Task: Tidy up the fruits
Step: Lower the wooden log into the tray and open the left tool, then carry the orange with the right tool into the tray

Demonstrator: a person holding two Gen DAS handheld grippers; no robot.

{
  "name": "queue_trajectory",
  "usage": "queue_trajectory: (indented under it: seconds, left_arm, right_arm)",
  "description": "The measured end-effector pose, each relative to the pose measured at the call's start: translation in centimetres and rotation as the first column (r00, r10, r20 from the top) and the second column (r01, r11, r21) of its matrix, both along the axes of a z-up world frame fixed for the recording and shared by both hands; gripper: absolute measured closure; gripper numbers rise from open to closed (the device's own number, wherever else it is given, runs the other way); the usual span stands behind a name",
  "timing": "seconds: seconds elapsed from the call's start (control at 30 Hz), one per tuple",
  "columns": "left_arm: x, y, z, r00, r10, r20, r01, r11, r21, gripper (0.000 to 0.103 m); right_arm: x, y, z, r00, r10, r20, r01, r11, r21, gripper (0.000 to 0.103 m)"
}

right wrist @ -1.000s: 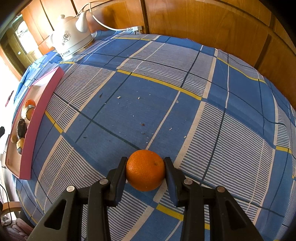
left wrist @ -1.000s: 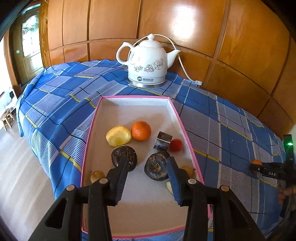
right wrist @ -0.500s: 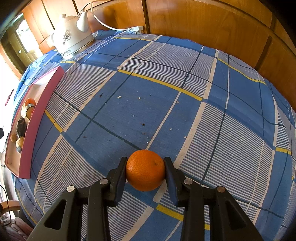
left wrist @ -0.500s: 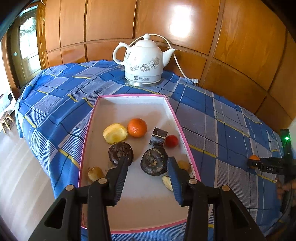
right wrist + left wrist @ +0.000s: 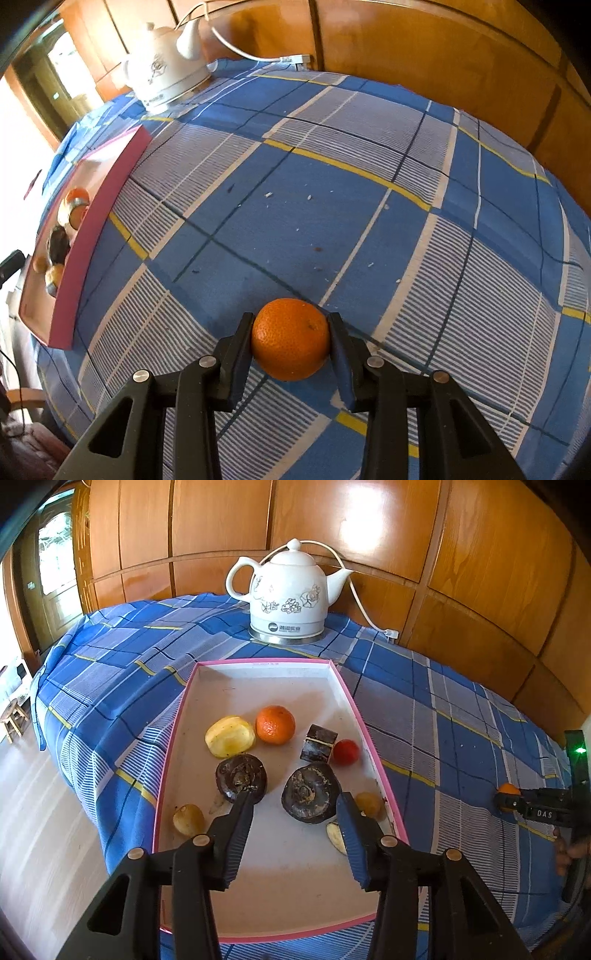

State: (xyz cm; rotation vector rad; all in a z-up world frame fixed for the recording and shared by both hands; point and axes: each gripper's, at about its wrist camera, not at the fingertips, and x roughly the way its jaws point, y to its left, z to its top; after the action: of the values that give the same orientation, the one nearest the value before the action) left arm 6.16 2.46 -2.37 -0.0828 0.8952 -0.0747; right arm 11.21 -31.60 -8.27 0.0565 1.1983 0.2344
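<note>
Left wrist view: the left gripper [image 5: 293, 806] hangs over the pink-rimmed tray [image 5: 373, 746], its jaws moderately apart with nothing between them; they have just been opening a little further. Just beyond the left jaw's tip lies 1 dark round fruit [image 5: 241, 778], and another dark fruit [image 5: 311, 793] sits just inside the right jaw's tip, untouched. Farther ahead of the jaws are a yellow fruit [image 5: 229, 736], a tangerine in the tray [image 5: 276, 724], a dark block [image 5: 318, 743] and a small red fruit [image 5: 346, 752]. Far off to the right of the jaws, the right gripper [image 5: 532, 806] shows small over the checked cloth [image 5: 443, 716].

Right wrist view: both pads press the sides of the orange [image 5: 290, 339], 1 on each flank, so the right gripper holds it at the cloth; I cannot tell whether it is lifted. It is round, with no long axis to mind. The tray lies well apart, ahead and to the left of these jaws, so in my judgement the carry must travel leftward and clear the raised pink wall. A white kettle [image 5: 166, 70] stands beyond the tray.
</note>
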Motion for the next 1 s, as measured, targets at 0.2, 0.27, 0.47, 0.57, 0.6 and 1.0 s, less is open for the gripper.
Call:
queue_trajectory:
  seconds: [0.2,0.27,0.47,0.57,0.6,1.0]
  left_arm:
    - [-0.2,0.4,-0.1,1.0,0.008,0.001,-0.008,1.0,0.008,0.055]
    - [-0.2,0.6,0.0,1.0,0.013,0.003,-0.013,1.0,0.008,0.055]
    - [-0.5,1.2,0.1,1.0,0.023,0.009,-0.023,1.0,0.012,0.05]
    - [-0.7,1.6,0.0,1.0,0.029,0.008,-0.029,1.0,0.01,0.048]
    - [-0.7,1.7,-0.1,0.999,0.031,0.007,-0.031,0.999,0.008,0.048]
    - [-1.0,4.7,0.6,0.994,0.103,0.034,-0.102,0.994,-0.03,0.048]
  right_arm:
    - [0.0,-0.1,-0.1,1.0,-0.008,-0.004,0.008,1.0,0.011,0.064]
    - [0.0,-0.1,-0.1,1.0,-0.01,-0.005,0.01,1.0,0.008,0.064]
    - [-0.1,0.5,0.2,1.0,-0.004,-0.004,0.004,0.999,-0.032,0.065]
    - [-0.6,1.1,1.2,1.0,0.01,0.011,-0.01,1.0,-0.017,0.065]
    - [-0.8,1.5,1.8,1.0,0.019,0.023,-0.019,1.0,-0.005,0.065]
    - [-2.8,13.7,6.8,0.949,0.286,0.134,-0.303,0.943,0.137,0.065]
